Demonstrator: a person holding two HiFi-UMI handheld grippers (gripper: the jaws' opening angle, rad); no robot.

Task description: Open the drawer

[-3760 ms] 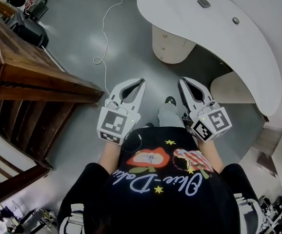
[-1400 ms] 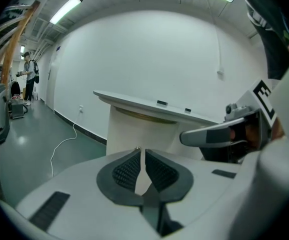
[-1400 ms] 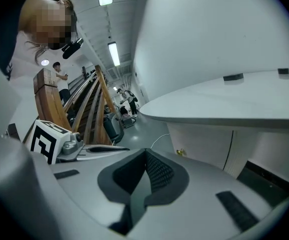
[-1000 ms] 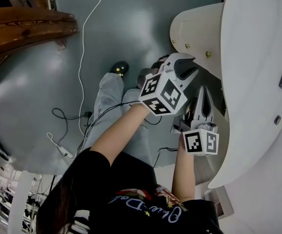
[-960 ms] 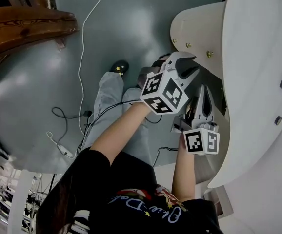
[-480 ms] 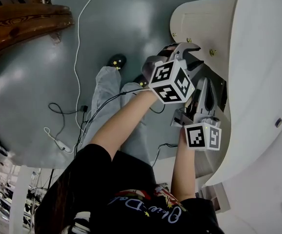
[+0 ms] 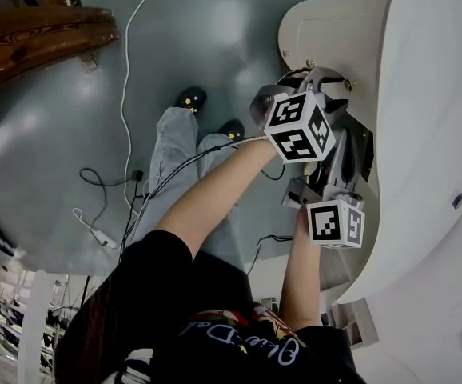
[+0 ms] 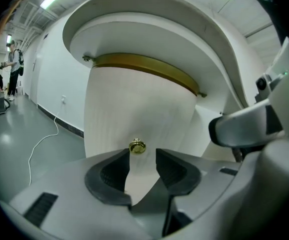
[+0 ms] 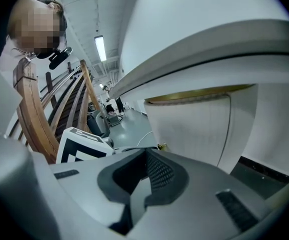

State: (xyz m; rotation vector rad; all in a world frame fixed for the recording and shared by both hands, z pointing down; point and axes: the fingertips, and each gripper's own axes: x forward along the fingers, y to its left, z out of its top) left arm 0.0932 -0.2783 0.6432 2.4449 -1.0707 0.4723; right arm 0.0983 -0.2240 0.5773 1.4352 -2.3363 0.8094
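Cabinet knob (image 8: 137,146) lines up beyond parted left tongs (image 8: 142,156).

I can't see R gripper (image 7: 341,154) tips in head view, tucked behind L gripper (image 7: 327,82); far person (image 8: 12,66) too small to make out.

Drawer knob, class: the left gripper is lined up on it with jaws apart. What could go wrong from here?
The left gripper has just been opening its jaws; the small brass knob sits just beyond the tips, not between them. Closing too early could miss it or pinch only its edge, so the pull slips. The right gripper, shut, hangs close beside the left, so the drawer front might bump it coming out.
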